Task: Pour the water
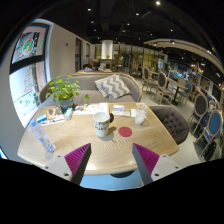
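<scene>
Ahead, jaws of gripper (110, 158) spread open and empty, mug (101, 123) beyond them on wooden table (85, 138)

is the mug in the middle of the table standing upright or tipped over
Upright. The mug stands on its base on the wooden table, rim upward, beyond the open gripper fingers, untouched.

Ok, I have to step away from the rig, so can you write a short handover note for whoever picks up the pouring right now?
Gripper: open, empty, held back from the table's near edge.
Metal cup: upright in the middle of the wooden table, ahead of the fingers, untouched.
Clear cup: to its right, beyond a red coaster.
Potted plant stands at the far left.
Done: nothing visible yet.
Left: approach, grasp a cup, pour. I cannot tell which cup holds water.
</scene>
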### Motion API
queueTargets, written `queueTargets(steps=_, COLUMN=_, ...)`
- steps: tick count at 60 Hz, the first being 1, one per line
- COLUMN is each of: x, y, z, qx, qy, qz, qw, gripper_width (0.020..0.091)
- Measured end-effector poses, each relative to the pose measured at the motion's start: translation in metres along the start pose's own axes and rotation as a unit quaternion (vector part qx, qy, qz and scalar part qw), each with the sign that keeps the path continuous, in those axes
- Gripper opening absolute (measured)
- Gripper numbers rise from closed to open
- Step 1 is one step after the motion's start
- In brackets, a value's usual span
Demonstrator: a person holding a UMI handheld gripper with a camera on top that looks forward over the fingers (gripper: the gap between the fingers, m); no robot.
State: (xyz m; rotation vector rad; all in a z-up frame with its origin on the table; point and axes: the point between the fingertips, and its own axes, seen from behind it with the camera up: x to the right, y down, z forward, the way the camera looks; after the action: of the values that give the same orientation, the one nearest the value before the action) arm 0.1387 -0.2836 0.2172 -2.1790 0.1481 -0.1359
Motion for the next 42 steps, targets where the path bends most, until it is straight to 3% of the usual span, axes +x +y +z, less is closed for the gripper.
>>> queueTargets(steps=20, x=-0.079, y=0.044, z=-0.016, qx=-0.029, qy=0.018, qz=-0.006, qw=0.999, gripper_width=0.0848)
queueTargets(steps=32, x=-0.172, y=0.093, z=-0.018, qx=-0.052, qy=-0.017, qz=-0.002, qw=0.998, gripper_width=0.0850)
queueTargets(steps=42, x=-0.256, y=0.104, z=0.002, qx=-0.038, qy=-0.060, qz=-0.007, qw=0.997, gripper_width=0.0850)
